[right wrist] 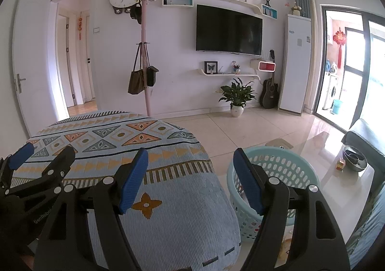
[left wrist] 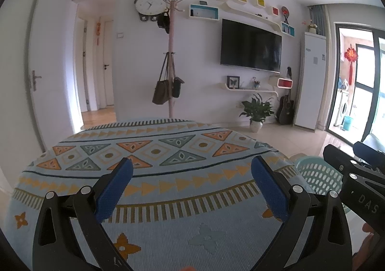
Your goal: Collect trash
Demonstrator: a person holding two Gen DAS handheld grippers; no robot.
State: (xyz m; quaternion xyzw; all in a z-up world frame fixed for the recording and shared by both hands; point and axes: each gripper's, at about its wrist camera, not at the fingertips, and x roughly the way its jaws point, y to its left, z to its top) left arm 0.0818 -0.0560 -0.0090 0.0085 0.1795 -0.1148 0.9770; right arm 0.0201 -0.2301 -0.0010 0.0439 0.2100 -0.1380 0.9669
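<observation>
My left gripper [left wrist: 192, 165] hangs open over a table spread with a patterned blue cloth [left wrist: 168, 201], nothing between its blue pads. My right gripper [right wrist: 190, 154] is open too, empty, above the table's right edge and the floor. Each shows in the other's view: the right gripper [left wrist: 346, 150] at the far right, the left gripper [right wrist: 45, 151] at the far left. A pale green perforated basket [right wrist: 286, 162] stands on the floor just right of the table, also seen as the basket [left wrist: 317, 175] in the left wrist view. I see no loose trash on the cloth [right wrist: 173, 222].
A coat stand [right wrist: 144, 54] with bags rises behind the table. A potted plant [right wrist: 237, 96], a guitar [right wrist: 269, 92] and a tall white cabinet [right wrist: 294, 61] line the far wall. A glass coffee table [right wrist: 336, 179] with a dark bowl [right wrist: 355, 160] sits right of the basket.
</observation>
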